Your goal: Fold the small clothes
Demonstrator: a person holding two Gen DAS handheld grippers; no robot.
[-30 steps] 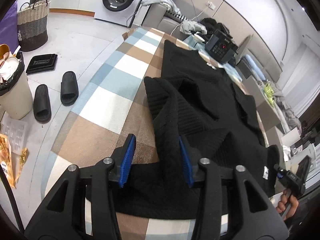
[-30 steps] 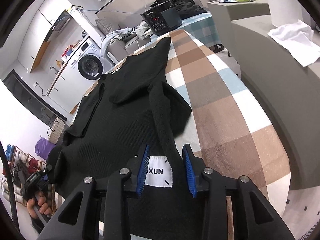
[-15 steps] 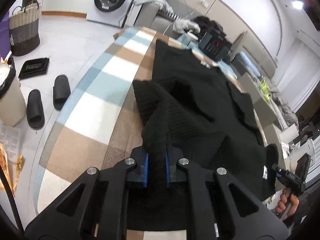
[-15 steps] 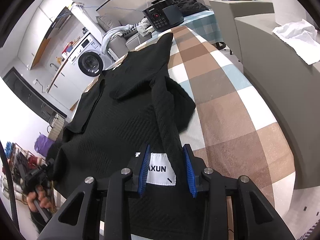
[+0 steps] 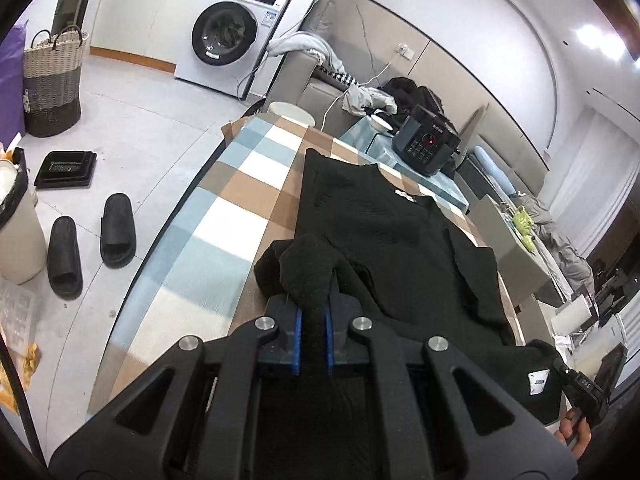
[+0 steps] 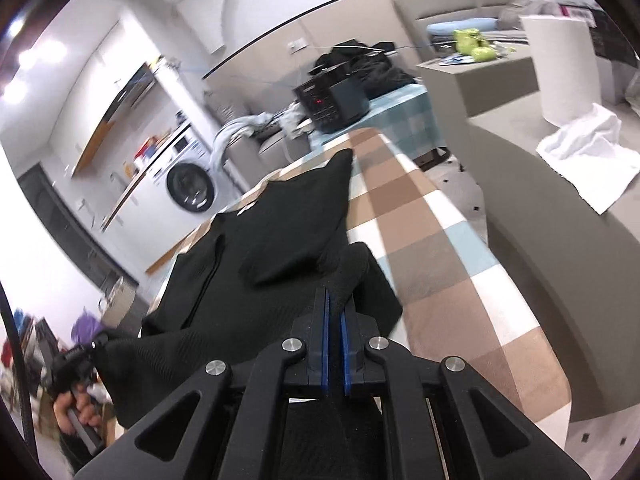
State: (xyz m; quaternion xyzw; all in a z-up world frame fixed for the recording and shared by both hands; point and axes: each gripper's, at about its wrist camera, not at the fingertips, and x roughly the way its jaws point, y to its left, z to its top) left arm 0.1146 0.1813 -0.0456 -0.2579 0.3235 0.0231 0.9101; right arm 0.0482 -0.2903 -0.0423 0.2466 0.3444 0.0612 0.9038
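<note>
A black knit garment (image 5: 384,236) lies along the checked table (image 5: 240,184), its near hem raised off the cloth. My left gripper (image 5: 312,336) is shut on a bunched fold of the hem's left side. My right gripper (image 6: 335,344) is shut on the hem's right side, with the garment (image 6: 280,248) stretching away from it. Each gripper shows small in the other's view, the right one (image 5: 580,384) and the left one (image 6: 76,364), with the hem hanging between them.
A black cooker (image 5: 426,146) stands at the table's far end. Slippers (image 5: 118,230), a bin (image 5: 16,220), a basket (image 5: 52,84) and a washing machine (image 5: 228,40) are on the floor to the left. A grey counter with a white cloth (image 6: 588,164) runs on the right.
Both grippers were open around the hem; the left shut first, then the right. Both have lifted, raising the near hem off the table.
</note>
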